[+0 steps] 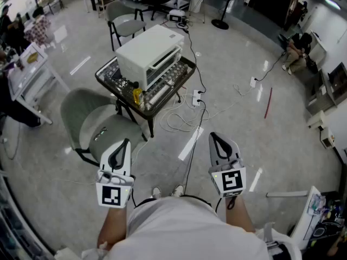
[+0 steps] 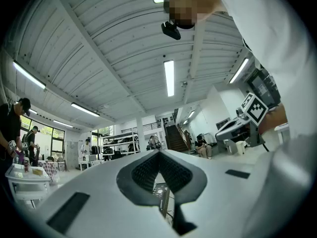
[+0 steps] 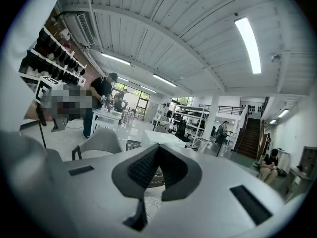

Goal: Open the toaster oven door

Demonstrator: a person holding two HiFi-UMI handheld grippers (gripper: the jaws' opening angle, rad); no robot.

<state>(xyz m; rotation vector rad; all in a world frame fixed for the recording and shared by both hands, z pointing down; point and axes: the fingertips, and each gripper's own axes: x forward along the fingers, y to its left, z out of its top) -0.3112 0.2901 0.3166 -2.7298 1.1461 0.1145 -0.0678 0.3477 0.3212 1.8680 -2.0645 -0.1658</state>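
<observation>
The white toaster oven point(image 1: 149, 53) stands with its door closed on a small dark table point(image 1: 108, 79), well ahead of me across the floor. In the right gripper view the toaster oven point(image 3: 161, 139) shows small and far, just above the jaws. My left gripper point(image 1: 126, 141) is low at the left, close to my body, shut with nothing in it. The right gripper point(image 1: 212, 136) is beside it at the right, also shut and holding nothing. Both point toward the table and touch nothing. The pads meet at a point in the left gripper view point(image 2: 159, 155) and the right gripper view point(image 3: 157, 150).
A grey chair point(image 1: 92, 123) stands between me and the table, another chair point(image 1: 124, 20) behind it. A yellow bottle point(image 1: 137, 95) sits on the table's near edge. A power strip point(image 1: 196, 97) and white cables point(image 1: 181, 121) lie on the floor by the table. People are at the room's edges.
</observation>
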